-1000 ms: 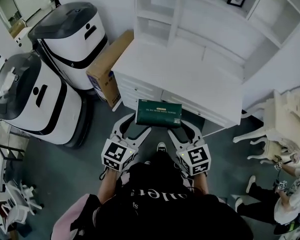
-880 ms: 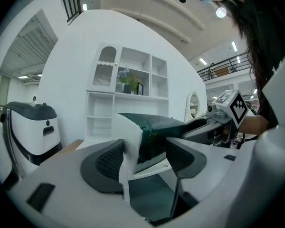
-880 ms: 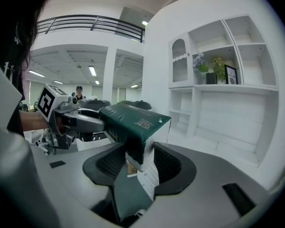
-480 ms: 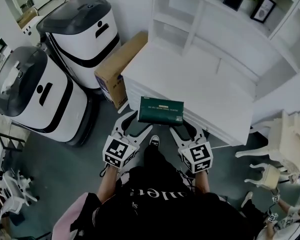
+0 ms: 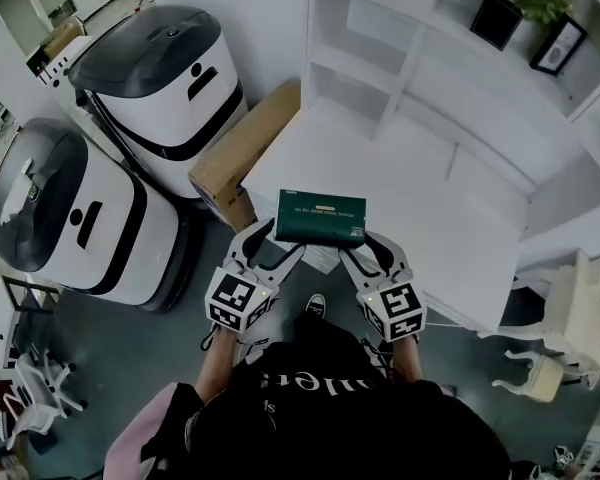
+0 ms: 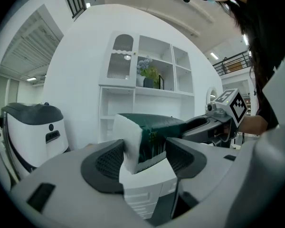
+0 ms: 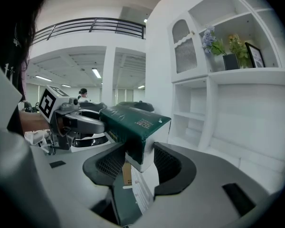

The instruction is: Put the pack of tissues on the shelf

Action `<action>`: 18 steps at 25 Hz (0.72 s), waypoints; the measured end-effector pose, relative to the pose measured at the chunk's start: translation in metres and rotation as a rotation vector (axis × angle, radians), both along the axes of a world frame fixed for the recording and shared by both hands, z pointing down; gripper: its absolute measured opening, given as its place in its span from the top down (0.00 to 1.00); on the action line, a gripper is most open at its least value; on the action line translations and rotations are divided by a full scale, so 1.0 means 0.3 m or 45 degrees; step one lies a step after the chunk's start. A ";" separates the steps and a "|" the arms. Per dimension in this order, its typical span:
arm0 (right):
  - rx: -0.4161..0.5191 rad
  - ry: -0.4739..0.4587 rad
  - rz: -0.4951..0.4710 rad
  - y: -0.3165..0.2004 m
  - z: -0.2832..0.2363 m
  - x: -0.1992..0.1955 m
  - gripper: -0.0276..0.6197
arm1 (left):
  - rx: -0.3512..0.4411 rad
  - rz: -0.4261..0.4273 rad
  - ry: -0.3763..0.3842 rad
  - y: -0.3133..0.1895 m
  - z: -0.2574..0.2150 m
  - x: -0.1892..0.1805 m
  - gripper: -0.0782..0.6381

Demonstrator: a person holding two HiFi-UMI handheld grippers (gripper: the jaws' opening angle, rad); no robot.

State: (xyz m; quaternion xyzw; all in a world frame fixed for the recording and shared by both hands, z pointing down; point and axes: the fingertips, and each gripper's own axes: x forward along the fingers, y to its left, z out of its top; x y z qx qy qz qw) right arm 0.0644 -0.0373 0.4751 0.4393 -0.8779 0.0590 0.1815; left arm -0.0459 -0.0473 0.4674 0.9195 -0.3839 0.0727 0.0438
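In the head view, the pack of tissues [image 5: 321, 218], dark green, is held level between the two grippers. It is seen over the front edge of the white cabinet top [image 5: 400, 178]. Its left end is clamped by the left gripper [image 5: 278, 240] and its right end by the right gripper [image 5: 361, 248]. The shelf [image 5: 365, 53] is seen beyond the cabinet top, with a potted plant [image 5: 512, 0] on an upper board. A cardboard box [image 5: 238, 153] is wedged beside the cabinet, and two white and grey machines [image 5: 150, 68] are placed to the left.

In the left gripper view, the left gripper [image 6: 143, 156] is closed on the white end of the pack of tissues [image 6: 149, 134], which is pressed by both pads. The right gripper [image 6: 213, 125] is seen at the far end. The shelf [image 6: 149, 91] is seen behind, well apart from the pack.

In the right gripper view, the right gripper [image 7: 137, 163] is clamped on the near end of the pack of tissues [image 7: 135, 122]. The left gripper [image 7: 73, 120] is seen at the other end, and the shelf [image 7: 213, 103] is seen to the right.
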 end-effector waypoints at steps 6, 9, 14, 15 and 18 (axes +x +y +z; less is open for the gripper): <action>-0.005 -0.019 -0.012 -0.175 0.007 0.039 0.64 | -0.010 -0.012 -0.010 -0.176 0.005 0.040 0.49; -0.006 -0.025 -0.028 -0.227 0.013 0.054 0.64 | -0.014 -0.032 -0.020 -0.221 0.010 0.054 0.49; -0.015 -0.056 -0.046 -0.274 0.023 0.057 0.64 | -0.024 -0.058 -0.047 -0.263 0.012 0.058 0.49; -0.018 -0.060 -0.047 -0.280 0.024 0.057 0.64 | -0.031 -0.061 -0.045 -0.268 0.013 0.058 0.49; -0.017 -0.067 -0.046 -0.296 0.020 0.066 0.64 | -0.044 -0.064 -0.035 -0.286 0.013 0.066 0.49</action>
